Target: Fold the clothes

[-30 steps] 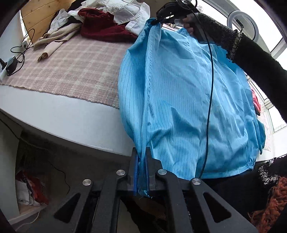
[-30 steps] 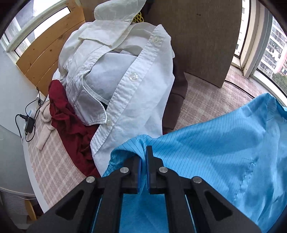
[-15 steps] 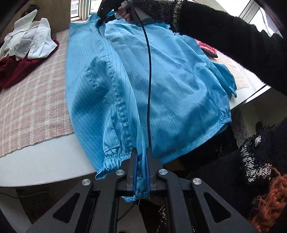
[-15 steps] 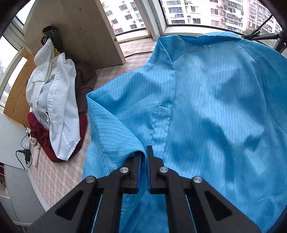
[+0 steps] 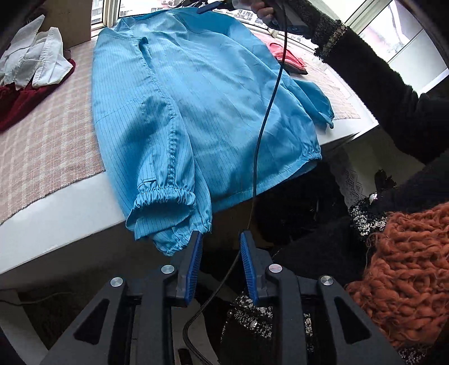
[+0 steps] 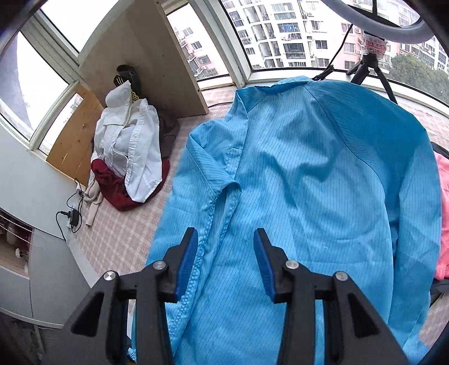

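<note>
A blue jacket [image 5: 213, 92] lies spread flat on a table [image 5: 70, 207], over a pink checked cloth [image 5: 47, 140]. Its elastic hem hangs past the near edge of the table. One sleeve is folded in across the body, and its gathered cuff [image 5: 164, 196] dangles just over the table edge.

The left gripper [image 5: 220, 265] sits low, below the table edge, with its blue pads [image 5: 193, 269] spread apart and nothing between them. The cuff's lowest fold hangs just beside the tip of one pad; whether they touch is unclear. A dark cable [image 5: 266, 118] runs from behind the gripper up across the jacket toward the person's other hand [image 5: 266, 11] at the collar end.

The right gripper [image 6: 226, 262] hovers above the jacket [image 6: 308, 196] near the shoulder, its fingers also spread wide and holding nothing. Below it a seam and a folded edge of the fabric run between the fingers.

To the side, a pile of clothes sits on the cloth: a white shirt [image 6: 132, 151] on top of a dark red garment [image 6: 112, 188]. A pink garment [image 6: 442, 219] lies at the jacket's other side
</note>
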The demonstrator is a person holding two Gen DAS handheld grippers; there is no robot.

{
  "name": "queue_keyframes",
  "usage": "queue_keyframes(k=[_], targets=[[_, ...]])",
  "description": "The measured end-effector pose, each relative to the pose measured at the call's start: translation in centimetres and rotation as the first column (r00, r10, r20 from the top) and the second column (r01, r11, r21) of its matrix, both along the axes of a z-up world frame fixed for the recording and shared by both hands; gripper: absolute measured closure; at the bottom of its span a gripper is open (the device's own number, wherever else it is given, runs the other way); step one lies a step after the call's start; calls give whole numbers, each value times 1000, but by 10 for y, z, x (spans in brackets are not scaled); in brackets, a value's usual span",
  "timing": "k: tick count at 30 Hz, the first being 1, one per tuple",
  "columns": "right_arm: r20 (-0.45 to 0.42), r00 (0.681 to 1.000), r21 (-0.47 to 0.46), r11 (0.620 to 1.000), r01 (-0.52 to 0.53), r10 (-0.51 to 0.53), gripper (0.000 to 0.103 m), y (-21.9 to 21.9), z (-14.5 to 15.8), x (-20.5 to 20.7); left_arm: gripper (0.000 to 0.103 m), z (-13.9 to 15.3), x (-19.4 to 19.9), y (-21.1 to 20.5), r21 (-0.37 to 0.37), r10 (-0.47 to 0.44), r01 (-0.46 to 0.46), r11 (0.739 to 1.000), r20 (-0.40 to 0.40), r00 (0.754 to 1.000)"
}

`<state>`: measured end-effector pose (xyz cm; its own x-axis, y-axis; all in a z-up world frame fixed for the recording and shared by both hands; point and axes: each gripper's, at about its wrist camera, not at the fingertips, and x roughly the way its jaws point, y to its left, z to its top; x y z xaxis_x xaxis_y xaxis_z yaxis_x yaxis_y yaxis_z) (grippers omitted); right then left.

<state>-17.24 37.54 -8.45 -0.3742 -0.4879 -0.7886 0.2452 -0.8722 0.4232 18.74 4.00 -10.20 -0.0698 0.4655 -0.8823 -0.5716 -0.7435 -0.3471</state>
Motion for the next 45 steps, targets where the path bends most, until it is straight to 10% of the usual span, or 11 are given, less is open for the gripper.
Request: queue_keyframes(k=[5, 14, 18, 22, 27, 33, 38, 42, 45], targets=[[-44, 995, -84, 992, -89, 86, 62, -4, 43, 86, 66, -3, 8, -39, -48, 78, -80, 996, -45, 996], [186, 910, -78, 929, -362, 370, 75, -149, -107, 194, 66, -66, -53, -27, 8, 56, -55, 998, -129, 990], [302, 865, 27, 903, -428, 401, 75, -175, -145, 209, 70, -85, -48, -18, 68, -12, 13, 998, -20, 1000], [285, 886, 174, 889, -423, 366, 75, -160, -140, 218, 70, -82, -11, -18, 60, -97, 97, 993, -8, 995], [194, 927, 189, 915, -358, 322, 63, -153, -105, 241, 70, -86, -12, -52, 69, 26, -25, 997, -17, 1000], [174, 911, 445, 795, -412, 375, 46, -195, -122, 283, 70, -91, -19, -72, 96, 102, -99, 990, -31, 994], [198, 950, 461, 833, -307, 241, 47, -180, -141, 277, 70, -92, -17, -73, 130, 116, -108, 986, -60, 991], [207, 942, 456, 826, -331, 263, 95, -178, -139, 273, 70, -101, -18, -69, 146, 110, -99, 984, -69, 992], [190, 936, 436, 829, -350, 296, 96, -170, -113, 267, 70, -104, -20, -65, 154, 102, -87, 984, -86, 991]])
